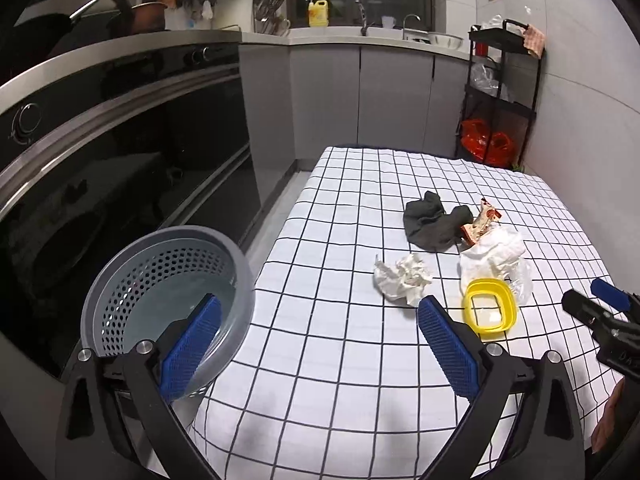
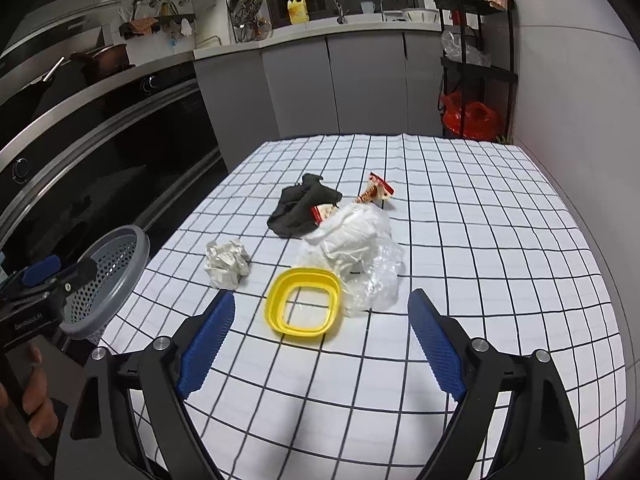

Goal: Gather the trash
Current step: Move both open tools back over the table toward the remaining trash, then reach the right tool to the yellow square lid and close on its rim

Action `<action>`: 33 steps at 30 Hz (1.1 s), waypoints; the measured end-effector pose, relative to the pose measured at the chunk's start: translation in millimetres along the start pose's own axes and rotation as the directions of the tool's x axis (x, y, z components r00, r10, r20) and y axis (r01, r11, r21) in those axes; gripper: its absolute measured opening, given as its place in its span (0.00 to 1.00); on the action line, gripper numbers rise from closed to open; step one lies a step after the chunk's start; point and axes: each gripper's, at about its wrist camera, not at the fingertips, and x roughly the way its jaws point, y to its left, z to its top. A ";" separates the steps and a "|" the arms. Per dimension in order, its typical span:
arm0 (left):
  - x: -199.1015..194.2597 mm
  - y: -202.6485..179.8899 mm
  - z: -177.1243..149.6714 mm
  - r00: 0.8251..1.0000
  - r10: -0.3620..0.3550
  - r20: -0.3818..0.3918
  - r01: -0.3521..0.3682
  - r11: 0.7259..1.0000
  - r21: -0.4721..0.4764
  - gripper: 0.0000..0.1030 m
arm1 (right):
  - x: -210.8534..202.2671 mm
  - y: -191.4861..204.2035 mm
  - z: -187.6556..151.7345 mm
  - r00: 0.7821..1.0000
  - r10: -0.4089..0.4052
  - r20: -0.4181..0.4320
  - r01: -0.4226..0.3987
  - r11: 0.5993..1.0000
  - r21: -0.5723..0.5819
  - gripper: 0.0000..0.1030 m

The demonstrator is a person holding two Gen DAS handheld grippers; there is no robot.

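Blue pads on my right gripper (image 2: 320,340) and left gripper (image 1: 316,348) stand apart, empty. Just ahead lies the stiff yellow lid (image 2: 304,306); beyond it crumpled paper (image 2: 227,263), clear plastic (image 2: 360,252), all light, probably best pinched at edges. Basket (image 1: 120,280) sits left.

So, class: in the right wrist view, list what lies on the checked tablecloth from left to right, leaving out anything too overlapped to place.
Crumpled white paper → yellow lid frame → clear plastic bag. The black cloth and the red-and-white wrapper overlap the bag's span, so they are left out.
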 end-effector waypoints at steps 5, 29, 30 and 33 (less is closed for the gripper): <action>8.7 -13.6 12.0 1.000 0.008 0.004 -0.008 1.000 0.021 0.94 | 3.6 -2.2 -2.4 1.000 0.005 -0.004 -0.005 1.000 -0.010 0.83; 89.7 -22.2 17.6 0.998 0.007 -0.063 0.000 0.994 0.107 0.94 | 77.1 2.1 10.2 0.996 -0.046 -0.074 0.046 0.999 -0.002 0.83; 91.1 -19.8 18.1 0.998 0.007 -0.060 0.000 0.995 0.104 0.94 | 80.0 0.9 8.7 0.996 -0.034 -0.087 0.036 0.999 0.018 0.83; 98.0 -13.0 20.7 0.998 0.016 -0.066 -0.010 0.996 0.084 0.94 | 87.1 3.4 4.0 0.991 -0.037 -0.130 0.044 0.998 0.044 0.83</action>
